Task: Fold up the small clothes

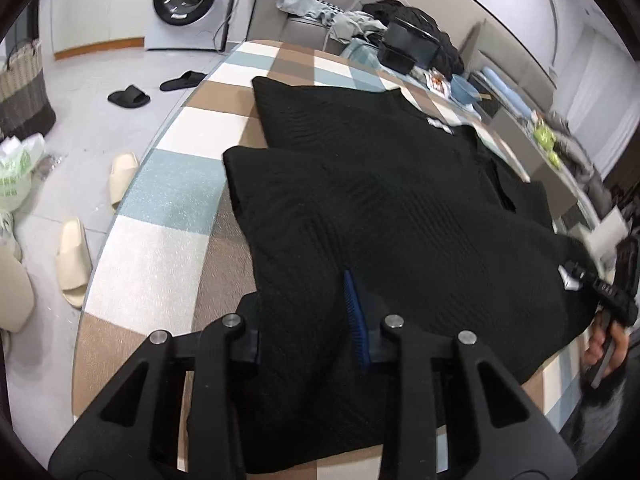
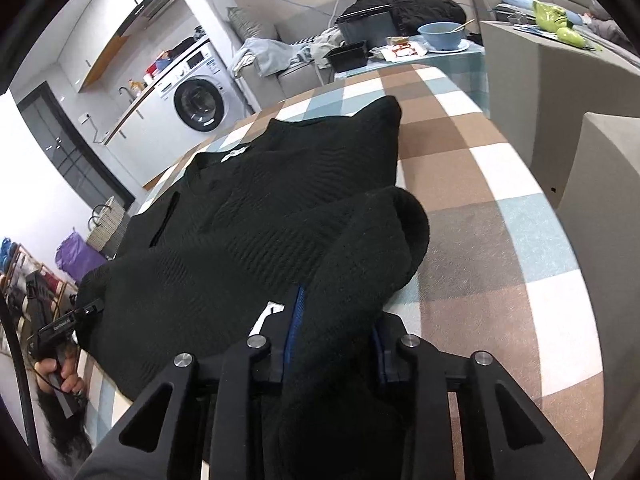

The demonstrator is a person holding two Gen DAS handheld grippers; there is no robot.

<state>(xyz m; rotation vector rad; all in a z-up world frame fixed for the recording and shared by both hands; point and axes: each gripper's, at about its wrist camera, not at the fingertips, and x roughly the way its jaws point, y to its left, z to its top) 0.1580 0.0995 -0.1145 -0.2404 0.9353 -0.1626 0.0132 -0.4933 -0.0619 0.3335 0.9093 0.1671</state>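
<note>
Checked cloth in brown, pale blue and white covers the table, and a black knitted garment lies spread across it from the near edge towards the far side. Nearest in the left wrist view, the left gripper pinches a fold of the garment's near edge, with its blue-lined pads pressed into the knit and bunched fabric filling the gap between the 2 fingers. Nearest in the right wrist view, the right gripper likewise clamps a thick roll of the same garment at its near right corner, with blue pads on both sides of the wad. A small white label shows just left of that grip. Each view catches the other gripper at the side, held in a hand at the table's near edge. Farther off, 2 pointed corners of the garment lie flat on the cloth. Beyond them stand a black tray and a blue bowl. At the far left stands a washing machine, with slippers on the floor.
</note>
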